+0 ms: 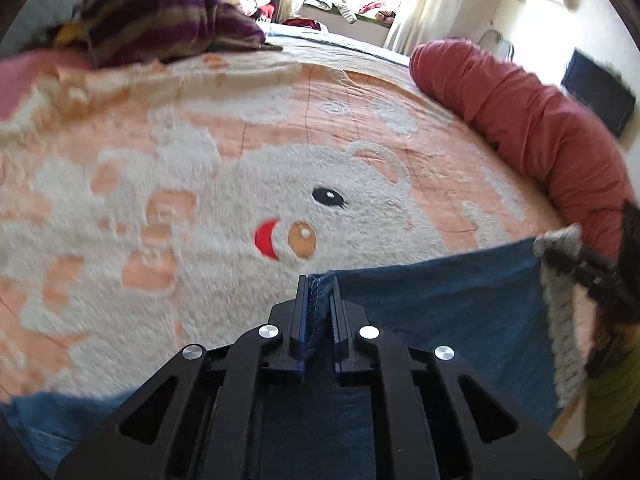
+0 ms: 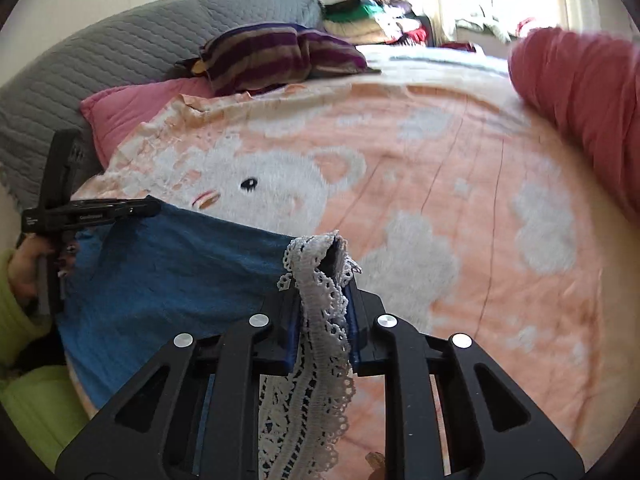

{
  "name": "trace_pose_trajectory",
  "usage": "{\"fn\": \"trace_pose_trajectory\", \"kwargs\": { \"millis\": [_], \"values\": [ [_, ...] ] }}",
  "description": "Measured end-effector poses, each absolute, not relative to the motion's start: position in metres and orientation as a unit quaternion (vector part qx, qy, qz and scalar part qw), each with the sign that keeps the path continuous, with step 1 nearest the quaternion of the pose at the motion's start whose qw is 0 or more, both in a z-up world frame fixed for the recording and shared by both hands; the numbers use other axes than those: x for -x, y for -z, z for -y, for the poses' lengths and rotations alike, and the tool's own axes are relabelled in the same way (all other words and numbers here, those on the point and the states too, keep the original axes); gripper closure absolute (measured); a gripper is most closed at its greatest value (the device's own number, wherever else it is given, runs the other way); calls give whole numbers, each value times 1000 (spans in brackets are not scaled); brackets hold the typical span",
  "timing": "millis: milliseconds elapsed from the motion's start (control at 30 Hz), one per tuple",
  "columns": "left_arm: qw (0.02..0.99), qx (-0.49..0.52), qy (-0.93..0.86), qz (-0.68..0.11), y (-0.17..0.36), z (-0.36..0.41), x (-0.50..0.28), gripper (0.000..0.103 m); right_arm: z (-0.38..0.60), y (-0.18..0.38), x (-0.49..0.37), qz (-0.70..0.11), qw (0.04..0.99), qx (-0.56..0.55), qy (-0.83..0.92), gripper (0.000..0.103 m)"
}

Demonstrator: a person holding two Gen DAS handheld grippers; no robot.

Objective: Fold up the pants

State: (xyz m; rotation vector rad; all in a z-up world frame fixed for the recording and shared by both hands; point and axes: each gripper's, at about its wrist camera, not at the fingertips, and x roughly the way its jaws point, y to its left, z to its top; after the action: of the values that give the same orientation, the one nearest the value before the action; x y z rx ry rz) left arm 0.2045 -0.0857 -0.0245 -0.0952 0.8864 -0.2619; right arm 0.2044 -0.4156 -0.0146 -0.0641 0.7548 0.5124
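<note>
Blue pants (image 1: 444, 312) with a white lace hem lie at the near edge of the bed, stretched between both grippers. My left gripper (image 1: 319, 285) is shut on one blue edge of the pants, the fabric pinched between its fingers. My right gripper (image 2: 326, 264) is shut on the lace-trimmed edge (image 2: 320, 320), and the lace hangs down over its fingers. In the right wrist view the pants (image 2: 172, 264) spread to the left, up to the left gripper (image 2: 154, 207). The right gripper (image 1: 550, 256) shows at the right edge of the left wrist view, clamped on the lace.
The bed carries a peach blanket (image 1: 240, 128) with a white bear pattern. A long red bolster (image 1: 532, 124) lies along the right side. A purple striped cushion (image 2: 276, 54) and a pink pillow (image 2: 132, 108) sit by the grey headboard (image 2: 100, 60). A person's green sleeve (image 2: 16, 316) is at left.
</note>
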Motion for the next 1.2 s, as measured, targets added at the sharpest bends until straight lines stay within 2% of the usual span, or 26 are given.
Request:
{"fn": "trace_pose_trajectory", "kwargs": {
  "millis": [167, 267, 333, 400, 500, 600, 700, 767, 867, 1200],
  "values": [
    [891, 37, 110, -440, 41, 86, -214, 95, 408, 54, -236, -428, 872, 46, -232, 90],
    [886, 24, 100, -451, 57, 84, -217, 89, 410, 72, -242, -448, 866, 42, -217, 84],
    [884, 42, 100, -456, 64, 77, -219, 77, 415, 72, -243, -449, 869, 37, -204, 74],
    [879, 74, 112, -457, 65, 67, -220, 75, 418, 70, -243, -448, 873, 39, -191, 63],
    [884, 86, 93, -449, 59, 55, -212, 43, 426, 60, -234, -438, 882, 35, -173, 58],
    [891, 97, 84, -436, 46, 41, -193, 41, 436, 46, -216, -420, 890, 14, -175, 53],
    [903, 80, 75, -415, 31, 32, -170, 32, 446, 36, -191, -410, 892, -14, -187, 46],
    [908, 71, 71, -406, 21, 28, -150, 31, 451, 34, -173, -412, 889, -31, -197, 46],
    [909, 71, 82, -402, 13, 23, -124, 23, 459, 34, -147, -418, 883, -57, -207, 46],
    [894, 4, 46, -447, 33, 22, -70, 19, 465, 57, -105, -458, 852, -121, -221, 46]
  ]
}}
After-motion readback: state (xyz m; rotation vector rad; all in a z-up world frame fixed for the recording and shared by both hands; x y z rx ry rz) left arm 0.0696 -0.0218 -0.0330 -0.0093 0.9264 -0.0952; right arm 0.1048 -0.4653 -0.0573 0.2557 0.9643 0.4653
